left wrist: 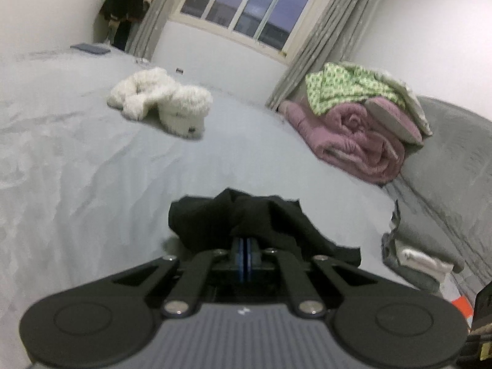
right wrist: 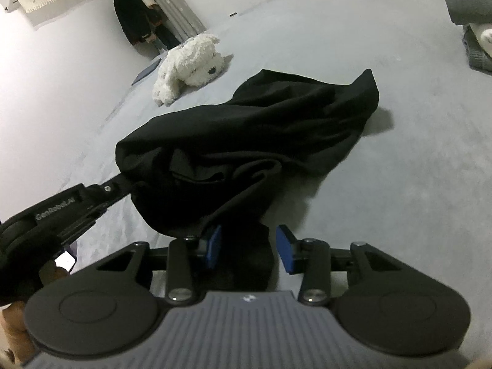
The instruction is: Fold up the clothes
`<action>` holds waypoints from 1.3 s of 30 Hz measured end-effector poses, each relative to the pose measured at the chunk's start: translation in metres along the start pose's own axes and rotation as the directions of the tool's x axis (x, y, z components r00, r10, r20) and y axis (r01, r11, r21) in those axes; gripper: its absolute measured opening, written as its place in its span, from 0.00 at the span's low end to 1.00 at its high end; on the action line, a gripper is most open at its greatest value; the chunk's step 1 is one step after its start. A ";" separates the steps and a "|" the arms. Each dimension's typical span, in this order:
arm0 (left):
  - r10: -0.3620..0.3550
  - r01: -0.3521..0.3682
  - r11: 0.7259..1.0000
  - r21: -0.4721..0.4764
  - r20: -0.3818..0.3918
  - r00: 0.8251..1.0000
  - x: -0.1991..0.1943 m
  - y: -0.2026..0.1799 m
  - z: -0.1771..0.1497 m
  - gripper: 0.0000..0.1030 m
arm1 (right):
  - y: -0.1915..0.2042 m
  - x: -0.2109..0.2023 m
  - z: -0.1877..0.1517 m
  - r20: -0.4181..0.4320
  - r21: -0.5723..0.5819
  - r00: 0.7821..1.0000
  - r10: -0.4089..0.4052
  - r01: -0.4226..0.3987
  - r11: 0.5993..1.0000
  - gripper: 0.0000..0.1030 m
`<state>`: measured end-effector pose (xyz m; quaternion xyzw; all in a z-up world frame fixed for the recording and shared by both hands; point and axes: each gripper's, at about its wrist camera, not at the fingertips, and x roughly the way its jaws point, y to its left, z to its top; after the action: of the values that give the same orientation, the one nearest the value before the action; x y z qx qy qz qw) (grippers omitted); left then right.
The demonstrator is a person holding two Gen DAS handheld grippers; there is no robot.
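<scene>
Black garment (right wrist: pixel 246 141) lies bunched on the grey bedsheet (right wrist: pixel 399 184), one edge lifted. Left gripper (left wrist: pixel 245 246) — fingers pressed together, pinching that edge — holds it up, likely to find a corner. Right gripper (right wrist: pixel 247 247) hangs spread around a dangling fold, apparently lining up a second hold.

Home bedroom: wide bed with grey sheet (left wrist: pixel 92 153), curtained window (left wrist: pixel 246 3), plush white dog (left wrist: pixel 163 101), rolled pink quilt (left wrist: pixel 353 141), coats hanging in corner (right wrist: pixel 138 21).
</scene>
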<state>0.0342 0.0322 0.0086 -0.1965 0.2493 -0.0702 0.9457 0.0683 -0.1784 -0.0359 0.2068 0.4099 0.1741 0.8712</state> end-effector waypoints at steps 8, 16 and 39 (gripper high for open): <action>0.020 -0.022 0.999 0.026 0.065 0.998 -0.010 -0.001 0.003 0.01 | 0.000 -0.005 0.004 0.029 0.030 0.999 0.030 -0.031 0.999 0.44; 0.044 -0.048 0.998 0.030 0.135 0.990 -0.022 0.003 0.009 0.01 | 0.004 -0.011 0.006 0.063 0.036 0.996 0.067 -0.069 0.997 0.46; -0.005 0.003 1.000 0.026 0.081 0.997 -0.074 0.031 0.003 0.01 | -0.002 -0.044 -0.001 0.107 -0.047 0.994 -0.024 0.029 0.998 0.04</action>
<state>-0.0270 0.0783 0.0312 -0.1874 0.2094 -0.0673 0.9573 0.0410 -0.2011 -0.0090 0.1893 0.3613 0.1609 0.8988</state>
